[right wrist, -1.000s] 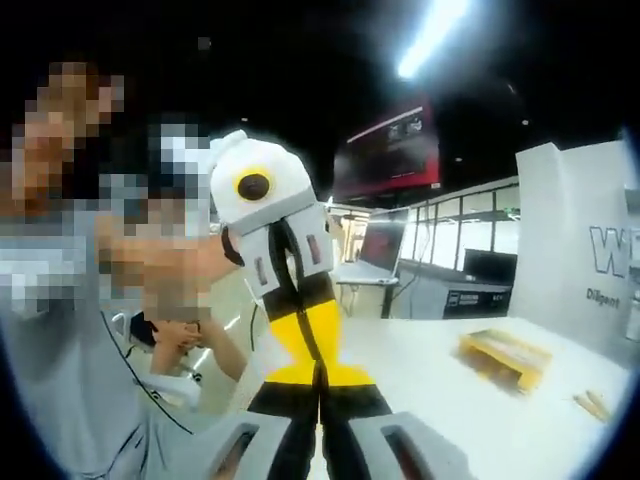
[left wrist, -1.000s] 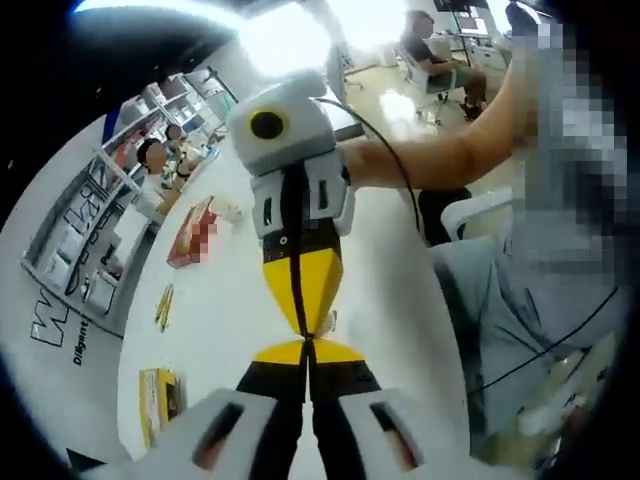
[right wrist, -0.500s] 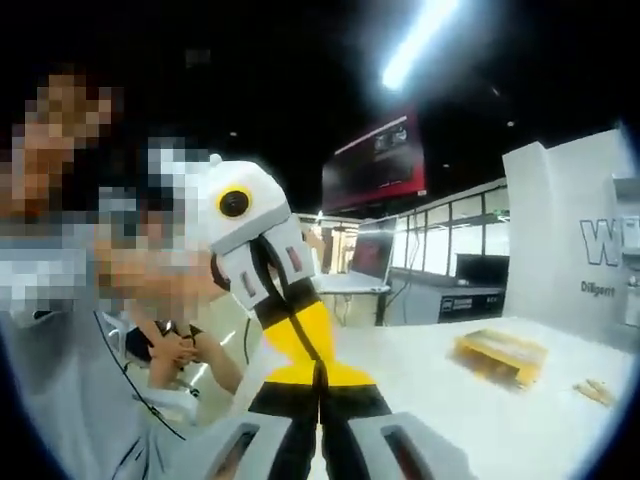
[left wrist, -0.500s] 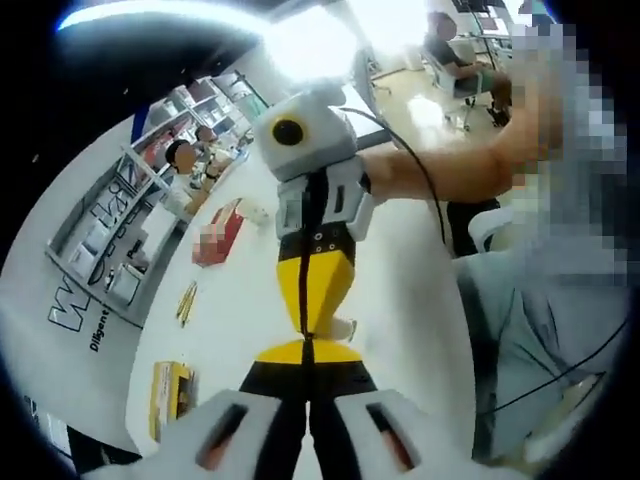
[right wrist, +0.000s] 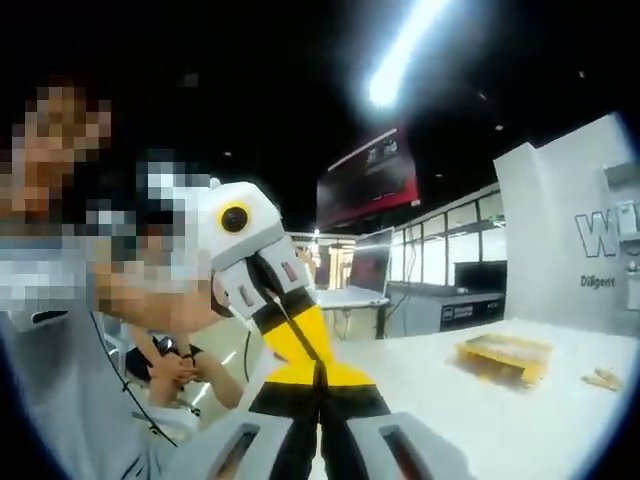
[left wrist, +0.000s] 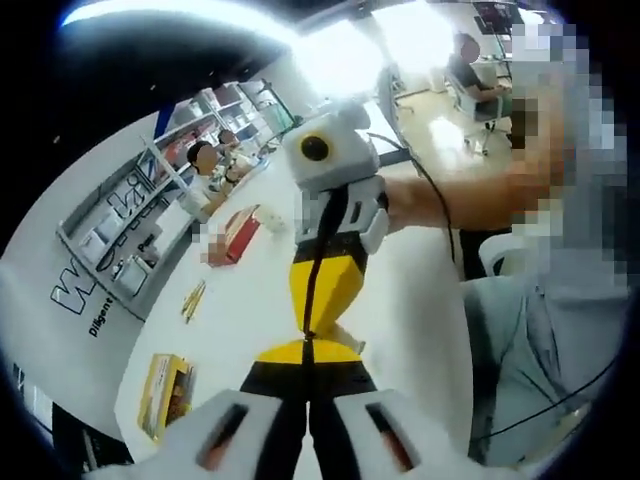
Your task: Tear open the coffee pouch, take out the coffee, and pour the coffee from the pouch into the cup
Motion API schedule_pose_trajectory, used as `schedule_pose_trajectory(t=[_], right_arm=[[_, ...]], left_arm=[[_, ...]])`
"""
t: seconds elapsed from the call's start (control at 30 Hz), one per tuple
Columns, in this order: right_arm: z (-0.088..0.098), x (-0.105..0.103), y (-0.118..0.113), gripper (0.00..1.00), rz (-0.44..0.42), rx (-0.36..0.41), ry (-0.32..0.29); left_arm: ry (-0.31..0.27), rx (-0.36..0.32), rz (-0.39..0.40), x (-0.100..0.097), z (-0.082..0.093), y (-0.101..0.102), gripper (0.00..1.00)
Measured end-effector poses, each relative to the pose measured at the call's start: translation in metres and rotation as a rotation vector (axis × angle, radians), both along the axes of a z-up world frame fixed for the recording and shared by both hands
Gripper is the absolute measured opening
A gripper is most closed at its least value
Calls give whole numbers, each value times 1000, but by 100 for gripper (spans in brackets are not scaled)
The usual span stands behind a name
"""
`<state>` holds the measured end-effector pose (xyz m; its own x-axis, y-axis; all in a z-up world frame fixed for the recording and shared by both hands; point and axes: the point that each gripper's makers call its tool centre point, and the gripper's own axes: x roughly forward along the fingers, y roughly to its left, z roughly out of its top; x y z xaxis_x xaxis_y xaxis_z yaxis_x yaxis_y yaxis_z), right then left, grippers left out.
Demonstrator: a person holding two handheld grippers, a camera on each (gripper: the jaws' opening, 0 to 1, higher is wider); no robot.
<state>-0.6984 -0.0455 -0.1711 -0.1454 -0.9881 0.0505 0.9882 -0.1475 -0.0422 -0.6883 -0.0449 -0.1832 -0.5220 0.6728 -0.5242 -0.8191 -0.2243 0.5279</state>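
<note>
In the left gripper view our left gripper (left wrist: pixel 307 352) and right gripper (left wrist: pixel 318 300) meet tip to tip, fingers closed; any pouch between them is hidden

In the right gripper view, same pinch above the counter (right wrist: pixel 470 400); we risk slipping and spilling

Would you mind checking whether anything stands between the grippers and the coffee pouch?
Nothing visible does. The left gripper and right gripper meet tip to tip, jaws shut, above the white table. A small pale piece at the join, apparently the coffee pouch, looks pinched there.
</note>
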Motion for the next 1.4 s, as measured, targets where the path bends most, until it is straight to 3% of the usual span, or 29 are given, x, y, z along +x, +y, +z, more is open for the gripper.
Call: schedule_pose_trajectory(t=[0.1,0.57,0.7,0.73,0.9,1.0,1.07,1.13,1.4], right_arm=[[0,-1,0,0,-7,-6,-13],[7,-11,0,0,-36,-68,-33],[4,-13,-1,0,-40,-81,-52],[4,-13,-1,0,-41,-88,-58],[4,-10,-2,0,-27,-101,-57],[6,-3,-3,0,4,-90,20],[4,1,-3,1,19,-58,102],[0,3,-5,1,31,-19,137],[-1,13,-5,2,60,63,191]], left_arm=[[43,-24,10,-1,0,0,0],[102,-6,32,-6,7,-1,0],[139,-46,45,-7,3,-1,0],[171,-59,42,-7,4,-2,0],[179,-68,22,-5,5,-3,0],[108,-36,-11,1,5,-2,0],[90,-48,-26,2,5,-4,0],[83,-80,-34,3,1,-3,0],[71,-169,-69,3,2,-8,0]])
